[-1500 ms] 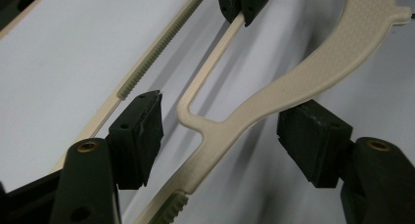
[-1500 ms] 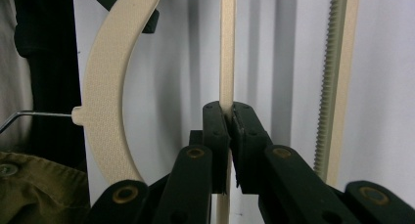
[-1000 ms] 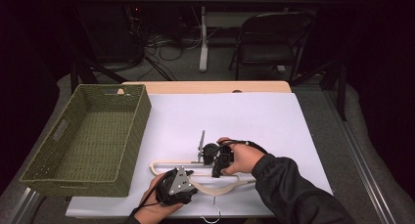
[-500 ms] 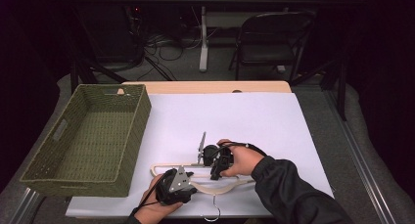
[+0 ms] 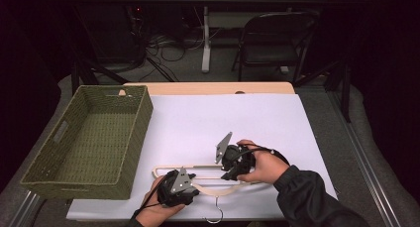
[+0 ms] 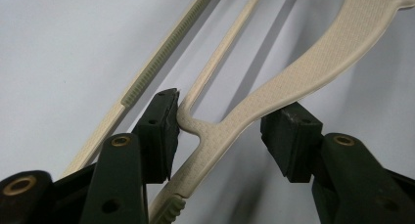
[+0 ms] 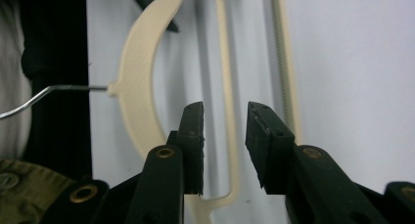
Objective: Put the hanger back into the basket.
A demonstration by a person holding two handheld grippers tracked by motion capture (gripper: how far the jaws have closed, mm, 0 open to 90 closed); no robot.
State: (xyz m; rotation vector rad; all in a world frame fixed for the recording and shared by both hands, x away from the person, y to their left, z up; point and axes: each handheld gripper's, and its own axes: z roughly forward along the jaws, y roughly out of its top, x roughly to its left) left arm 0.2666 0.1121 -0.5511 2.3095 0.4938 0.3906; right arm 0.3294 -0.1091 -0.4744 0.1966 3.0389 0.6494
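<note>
A cream plastic hanger (image 5: 218, 191) with a metal hook (image 5: 214, 218) lies flat on the white table top (image 5: 223, 113) near the front edge. My left gripper (image 5: 177, 186) is over the hanger's left part. In the left gripper view it (image 6: 220, 131) stands open astride the shoulder arm (image 6: 313, 67) where the thin bar branches off, its left pad (image 6: 164, 131) touching the plastic. My right gripper (image 5: 232, 168) is over the hanger's middle. In the right gripper view it (image 7: 224, 136) is open by a narrow gap, with the thin bar (image 7: 226, 87) running between the jaws.
A green woven basket (image 5: 49, 180) stands on the left side of the table. A folding chair (image 5: 277, 43) and cables are on the floor beyond the far edge. A dark sleeve (image 5: 317, 197) lies over the front right corner.
My right gripper has shifted a little to the right along the hanger. The left gripper and the hanger stay where they were.
</note>
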